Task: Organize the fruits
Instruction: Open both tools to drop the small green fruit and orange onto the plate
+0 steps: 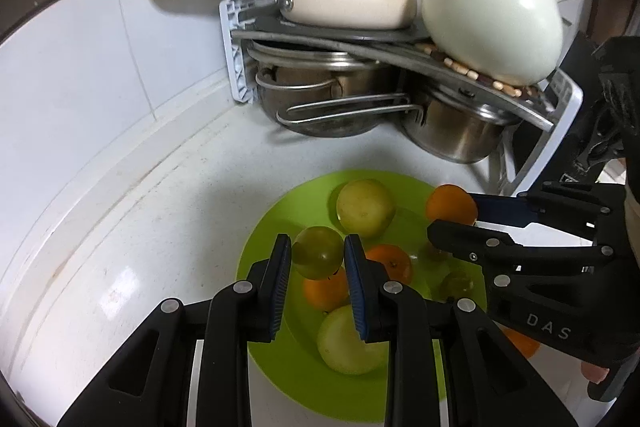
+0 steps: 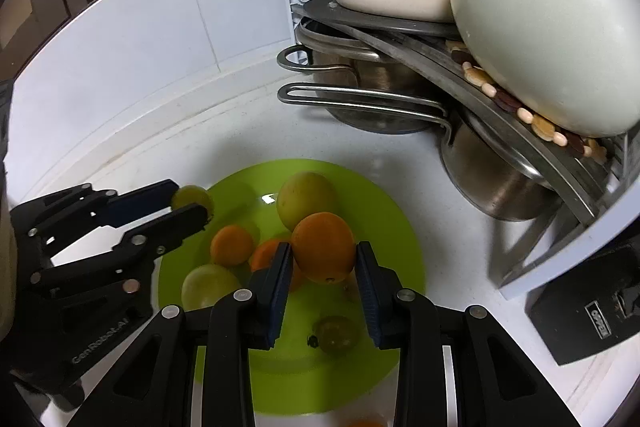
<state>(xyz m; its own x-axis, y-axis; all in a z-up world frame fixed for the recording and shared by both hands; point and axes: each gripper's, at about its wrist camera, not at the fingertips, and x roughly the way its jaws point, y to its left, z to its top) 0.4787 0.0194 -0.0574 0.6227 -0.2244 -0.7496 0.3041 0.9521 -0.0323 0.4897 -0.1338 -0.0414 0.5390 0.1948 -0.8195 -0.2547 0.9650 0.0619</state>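
Green plate (image 1: 280, 367) on the white counter (image 1: 140, 267) already holds several fruits. Left gripper (image 1: 318, 255) jaws clamped on a small green fruit (image 1: 318, 257); right gripper (image 2: 323, 259) jaws clamped on an orange (image 2: 323, 247). Both hang over the plate. Step looks like the drop-off: next, lower each fruit into a free spot, then open. Hard to tell height above the plate. One orange at the right-wrist view's bottom edge is cut off; plate's near rim is hidden by fingers.
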